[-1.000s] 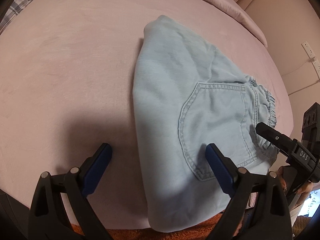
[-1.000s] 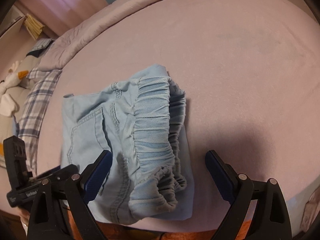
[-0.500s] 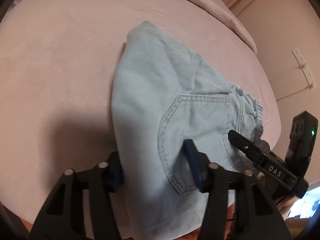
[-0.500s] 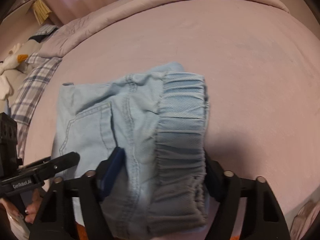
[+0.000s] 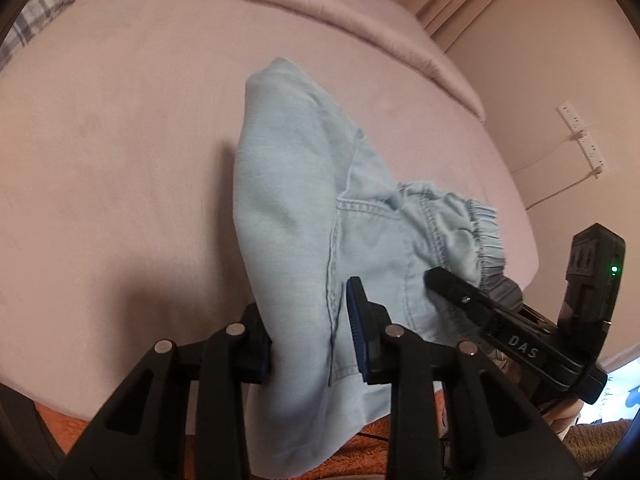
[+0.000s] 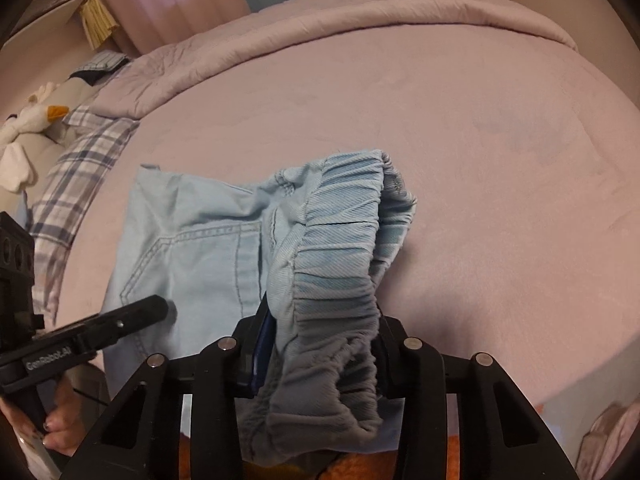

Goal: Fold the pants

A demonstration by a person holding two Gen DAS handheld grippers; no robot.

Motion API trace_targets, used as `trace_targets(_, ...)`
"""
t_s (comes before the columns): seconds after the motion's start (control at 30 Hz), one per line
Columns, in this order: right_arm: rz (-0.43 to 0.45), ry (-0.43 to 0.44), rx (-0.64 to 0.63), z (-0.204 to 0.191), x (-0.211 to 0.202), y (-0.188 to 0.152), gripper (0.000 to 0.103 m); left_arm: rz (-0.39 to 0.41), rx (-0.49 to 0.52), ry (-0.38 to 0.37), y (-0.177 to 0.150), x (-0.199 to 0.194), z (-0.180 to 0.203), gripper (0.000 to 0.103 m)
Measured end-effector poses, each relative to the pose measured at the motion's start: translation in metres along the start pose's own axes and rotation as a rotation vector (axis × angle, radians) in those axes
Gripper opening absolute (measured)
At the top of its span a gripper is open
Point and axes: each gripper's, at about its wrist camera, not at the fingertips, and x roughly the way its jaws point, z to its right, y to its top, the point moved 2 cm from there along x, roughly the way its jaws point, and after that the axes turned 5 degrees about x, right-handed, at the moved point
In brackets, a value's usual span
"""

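Denim: pale blue pants [image 5: 288, 216], folded into a compact bundle, lie on a pink bed [image 5: 120, 140] near its front edge, their near end raised off the cover.
Waistband: the gathered elastic waistband [image 6: 340, 264] sits on the bundle's right side, arching up from the bed; a stitched back pocket [image 6: 200, 264] faces up beside it.
Left gripper: the left gripper [image 5: 310, 340] straddles the folded left edge of the pants, its jaws closing with the cloth between the blue pads and pressed by both.
Right gripper: the right gripper [image 6: 320, 344] is closing on the waistband, which bunches thickly between its jaws and hides the right-hand pad.
Hand: a hand [image 6: 56, 424] shows beneath the left gripper's handle.
Around: a rolled pink quilt [image 6: 320, 28] runs along the far side of the bed; a plaid cloth [image 6: 80, 160] and a white soft toy [image 6: 28, 128] lie beyond the pants on the left.
Wall: a white power strip [image 5: 584, 136] with a trailing cable hangs on the wall to the right.
Below: orange fuzzy fabric [image 5: 352, 452] shows under the bed's front edge.
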Motion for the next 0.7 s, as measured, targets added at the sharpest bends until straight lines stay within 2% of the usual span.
trace_targets(0.17,0.060,0.005,-0.042,-0.019,-0.012,0.020,0.043,0.093,0.055,0.021,0.020,-0.028,0.005,0.028)
trace_targets(0.33,0.125,0.011,-0.088,-0.033,-0.020,0.045,0.043,0.140,0.040,0.021,0.046,-0.031,-0.001,0.028)
trace_targets(0.53,0.158,0.008,-0.121,-0.041,-0.015,0.071,0.043,0.153,0.046,0.076,0.072,-0.021,-0.008,0.028)
trace_targets(0.7,0.130,-0.013,-0.124,-0.043,0.006,0.085,0.043,0.111,0.023,0.115,0.088,0.009,-0.020,0.028)
